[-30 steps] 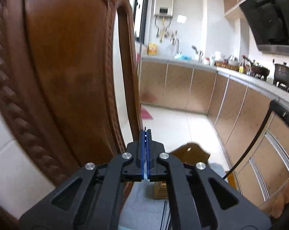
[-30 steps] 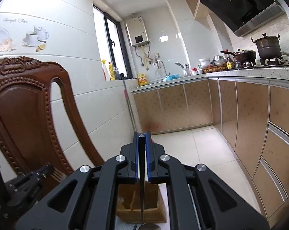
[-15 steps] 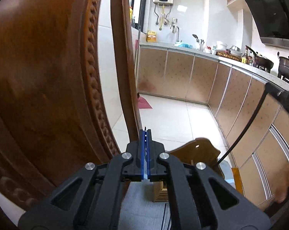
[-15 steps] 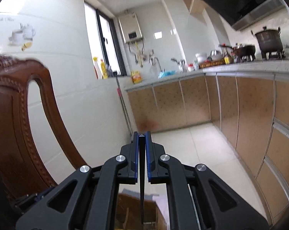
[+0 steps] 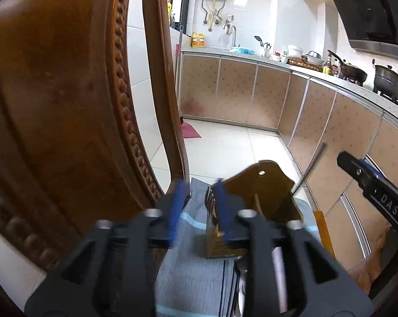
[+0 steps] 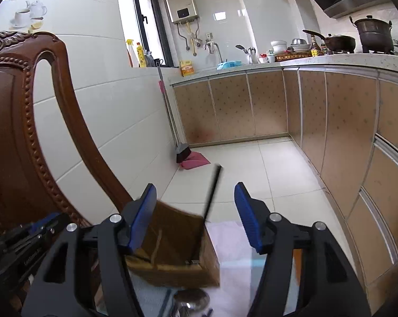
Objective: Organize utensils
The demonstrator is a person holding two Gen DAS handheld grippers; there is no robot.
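Observation:
A wooden utensil holder (image 5: 262, 206) (image 6: 177, 248) stands on a striped cloth (image 5: 196, 272). A thin dark utensil handle (image 6: 210, 195) stands tilted in its right compartment; it also shows in the left wrist view (image 5: 311, 166). A fork (image 5: 209, 200) stands in the holder's left part. My right gripper (image 6: 195, 214) is open above the holder, with the handle free between its jaws. My left gripper (image 5: 199, 206) is open and empty, just before the fork. The right gripper also shows in the left wrist view (image 5: 357, 171).
A carved wooden chair back (image 5: 66, 92) (image 6: 19, 121) stands close on the left. A metal spoon (image 6: 191, 301) lies on the cloth in front of the holder. Kitchen cabinets (image 6: 331, 121) run along the right, with a broom (image 6: 181, 153) by the far wall.
Both grippers were shut on thin utensils and are now open. The dark-handled utensil and the fork now stand loose in the holder. Both grippers tipped downward toward it.

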